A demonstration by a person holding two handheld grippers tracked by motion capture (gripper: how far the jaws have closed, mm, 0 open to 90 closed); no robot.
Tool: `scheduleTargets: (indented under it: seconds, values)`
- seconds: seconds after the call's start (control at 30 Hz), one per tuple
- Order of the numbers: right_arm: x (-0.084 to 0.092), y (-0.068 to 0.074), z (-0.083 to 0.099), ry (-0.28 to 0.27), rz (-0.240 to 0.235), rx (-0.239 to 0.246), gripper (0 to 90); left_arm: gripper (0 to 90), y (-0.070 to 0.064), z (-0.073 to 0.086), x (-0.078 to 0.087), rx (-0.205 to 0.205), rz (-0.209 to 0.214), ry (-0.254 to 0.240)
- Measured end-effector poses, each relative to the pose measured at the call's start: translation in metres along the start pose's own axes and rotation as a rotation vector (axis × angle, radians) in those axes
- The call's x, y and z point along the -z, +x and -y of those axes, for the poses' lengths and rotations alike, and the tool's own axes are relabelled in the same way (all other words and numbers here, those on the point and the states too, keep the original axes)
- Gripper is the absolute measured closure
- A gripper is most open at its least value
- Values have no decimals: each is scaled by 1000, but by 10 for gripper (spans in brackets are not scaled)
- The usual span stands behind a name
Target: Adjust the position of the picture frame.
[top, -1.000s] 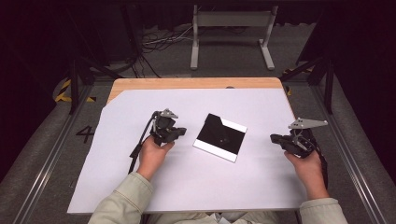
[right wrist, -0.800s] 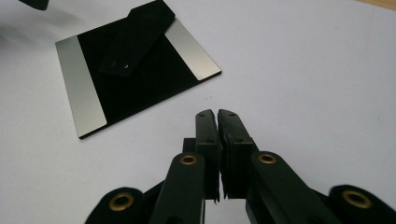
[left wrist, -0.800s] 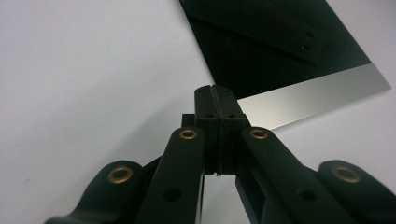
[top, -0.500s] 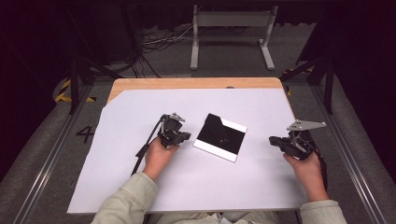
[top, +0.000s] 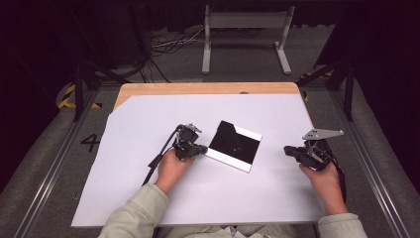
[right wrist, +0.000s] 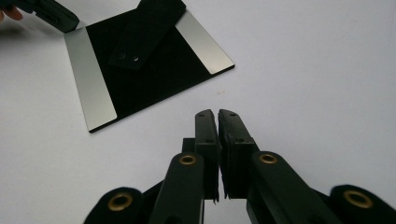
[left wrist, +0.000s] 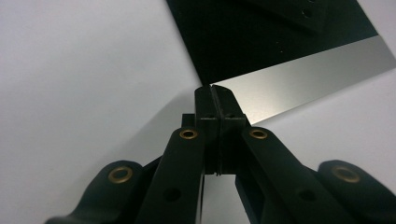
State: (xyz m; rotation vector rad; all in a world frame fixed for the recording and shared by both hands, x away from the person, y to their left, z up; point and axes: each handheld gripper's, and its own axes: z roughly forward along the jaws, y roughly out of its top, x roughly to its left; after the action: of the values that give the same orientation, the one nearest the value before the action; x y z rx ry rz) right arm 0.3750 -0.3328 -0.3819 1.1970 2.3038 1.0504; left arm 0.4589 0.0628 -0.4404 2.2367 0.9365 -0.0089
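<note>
since the earlier frame, left gripper [top: 198, 149], jaws pressed together, has sunk to the plate [top: 234, 145] at mid-sheet [top: 124, 188]; right gripper [top: 288, 150], jaws nearly together, waits well apart. plate looks thin, stiff, slippery: take an edge. right gripper view reveals its raised black strip [right wrist: 148, 29].

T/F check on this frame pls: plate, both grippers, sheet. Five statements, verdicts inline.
1. The left gripper has its closed tips at the black plate's corner. True.
2. The right gripper grips the plate. False: it sits apart from it on the white sheet, jaws shut on nothing.
3. The plate has silver strips along two opposite edges. True.
4. The plate lies on bare wood. False: it lies on the white sheet.
5. A smaller black piece lies on the plate. True.
</note>
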Motion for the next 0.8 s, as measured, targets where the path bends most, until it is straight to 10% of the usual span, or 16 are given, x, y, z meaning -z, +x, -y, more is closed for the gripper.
scheduleTargets:
  seconds: [0.8]
  values:
    - [1,-2,1,4,-9,-23,874,900,-59,-5,-23,-120,125,58]
